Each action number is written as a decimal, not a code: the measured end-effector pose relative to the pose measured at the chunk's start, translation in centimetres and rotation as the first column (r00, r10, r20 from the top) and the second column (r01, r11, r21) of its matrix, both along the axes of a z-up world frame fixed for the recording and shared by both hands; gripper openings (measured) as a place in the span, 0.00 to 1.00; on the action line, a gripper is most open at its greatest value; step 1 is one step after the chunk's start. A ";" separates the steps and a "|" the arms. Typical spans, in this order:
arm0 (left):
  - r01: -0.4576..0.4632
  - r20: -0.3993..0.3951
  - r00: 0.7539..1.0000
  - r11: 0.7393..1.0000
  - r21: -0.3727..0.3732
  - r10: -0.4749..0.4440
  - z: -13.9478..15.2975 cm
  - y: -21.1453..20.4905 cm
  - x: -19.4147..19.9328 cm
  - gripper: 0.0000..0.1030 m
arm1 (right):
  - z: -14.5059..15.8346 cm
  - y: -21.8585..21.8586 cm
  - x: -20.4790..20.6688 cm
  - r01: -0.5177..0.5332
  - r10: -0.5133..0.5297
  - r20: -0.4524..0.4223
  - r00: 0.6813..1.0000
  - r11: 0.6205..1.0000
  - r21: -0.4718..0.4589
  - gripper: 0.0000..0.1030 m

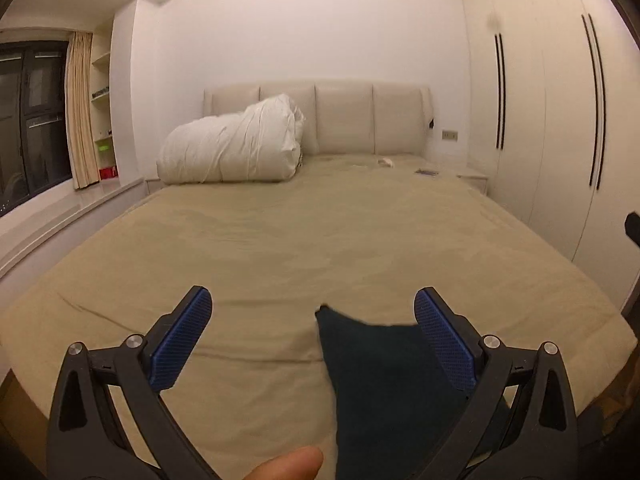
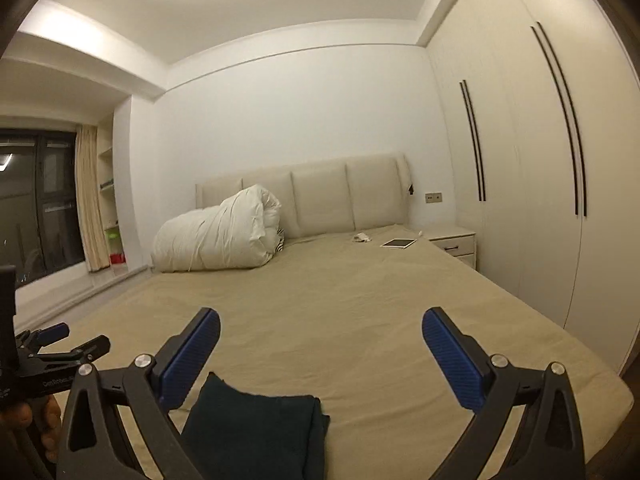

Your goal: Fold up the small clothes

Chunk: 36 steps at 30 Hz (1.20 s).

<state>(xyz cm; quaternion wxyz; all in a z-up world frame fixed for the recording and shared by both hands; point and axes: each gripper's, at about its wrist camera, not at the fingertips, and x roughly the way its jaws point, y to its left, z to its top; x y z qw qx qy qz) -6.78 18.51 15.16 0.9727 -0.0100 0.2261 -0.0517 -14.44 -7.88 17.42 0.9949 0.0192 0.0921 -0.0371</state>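
Note:
A dark green folded garment (image 1: 384,392) lies flat on the beige bed sheet (image 1: 280,240) near the bed's front edge. My left gripper (image 1: 312,312) hangs open above the sheet, its blue pads wide apart, and the cloth lies below its right finger without touching the pads. In the right wrist view the same garment (image 2: 256,428) sits low and left of centre, under my right gripper (image 2: 320,332), which also stands open with nothing between its pads. The left gripper's tips (image 2: 56,332) show at the left edge of that view.
A rolled white duvet (image 2: 216,236) rests against the padded headboard (image 2: 312,196). A tablet (image 2: 398,243) and a small white item (image 2: 361,237) lie near the head of the bed. A nightstand (image 2: 454,242) and tall wardrobe doors (image 2: 540,160) stand on the right, a window (image 1: 28,120) on the left.

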 end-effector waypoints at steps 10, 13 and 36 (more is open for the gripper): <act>0.091 -0.415 0.904 0.995 -0.051 -0.104 -11.7 -5.4 2.4 1.00 | -8.2 2.0 2.6 0.042 -0.023 -0.435 0.900 0.998 0.035 1.00; 0.084 -0.422 0.902 0.996 -0.032 -0.090 -12.1 -5.8 2.6 1.00 | -9.2 2.5 1.7 0.032 -0.015 -0.468 0.884 0.999 0.029 1.00; 0.035 -0.453 0.891 0.999 -0.010 -0.036 -17.0 -5.5 6.2 1.00 | -11.0 1.8 2.7 0.068 -0.025 -0.578 0.816 0.996 0.053 1.00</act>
